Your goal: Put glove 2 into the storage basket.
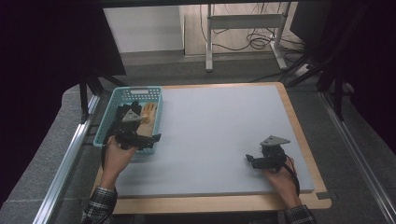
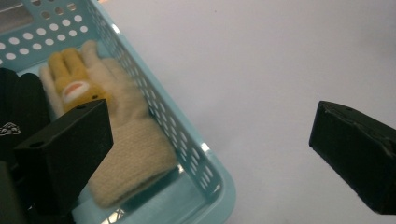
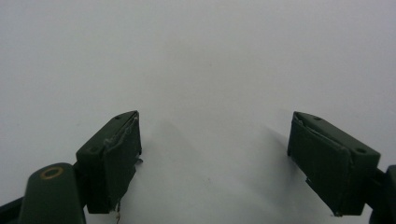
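Left hand-held gripper [image 2: 210, 154], jaws wide apart and empty, straddles the near wall of the turquoise basket [image 2: 205, 172]; cream knitted glove [image 2: 133, 149] lies inside the basket beside a black glove [image 2: 21, 102]. Right hand-held gripper [image 3: 215, 163], open and empty, rests on the bench [image 1: 219, 135], well apart from the basket.

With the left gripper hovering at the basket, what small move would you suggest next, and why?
Probably shift the left gripper sideways into the basket and lower it over the cream glove: its open jaws straddle the basket wall, one above the glove, one above the grey mat.
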A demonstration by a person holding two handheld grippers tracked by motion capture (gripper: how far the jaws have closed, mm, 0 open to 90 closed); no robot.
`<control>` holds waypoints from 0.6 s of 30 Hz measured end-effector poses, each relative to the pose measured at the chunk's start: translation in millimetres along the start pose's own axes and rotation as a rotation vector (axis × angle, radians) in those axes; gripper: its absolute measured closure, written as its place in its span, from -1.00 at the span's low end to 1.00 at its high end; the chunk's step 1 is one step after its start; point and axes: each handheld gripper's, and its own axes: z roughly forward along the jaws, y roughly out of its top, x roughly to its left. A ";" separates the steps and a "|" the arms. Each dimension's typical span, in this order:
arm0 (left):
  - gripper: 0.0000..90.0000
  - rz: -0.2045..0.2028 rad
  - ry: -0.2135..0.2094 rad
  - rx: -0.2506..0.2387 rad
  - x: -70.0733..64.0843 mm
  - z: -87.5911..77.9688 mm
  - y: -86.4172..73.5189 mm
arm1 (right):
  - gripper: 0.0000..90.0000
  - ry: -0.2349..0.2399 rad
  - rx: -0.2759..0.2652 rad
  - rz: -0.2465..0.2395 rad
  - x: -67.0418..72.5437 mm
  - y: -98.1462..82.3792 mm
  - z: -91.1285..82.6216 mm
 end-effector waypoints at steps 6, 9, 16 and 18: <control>-0.99 0.005 -0.013 -0.005 -6.2 3.1 -0.6 | -0.62 -0.001 0.000 -0.002 0.0 0.0 0.0; -0.99 -0.002 -0.024 -0.014 -9.4 5.5 -1.3 | -0.62 -0.001 0.000 -0.002 0.0 0.0 0.0; -1.00 0.003 -0.037 -0.016 -17.1 11.5 -3.0 | -0.62 -0.001 0.000 -0.002 -0.1 0.0 0.0; -1.00 0.007 -0.042 -0.020 -20.2 12.4 -2.8 | -0.62 0.000 0.000 0.001 0.1 0.1 -0.1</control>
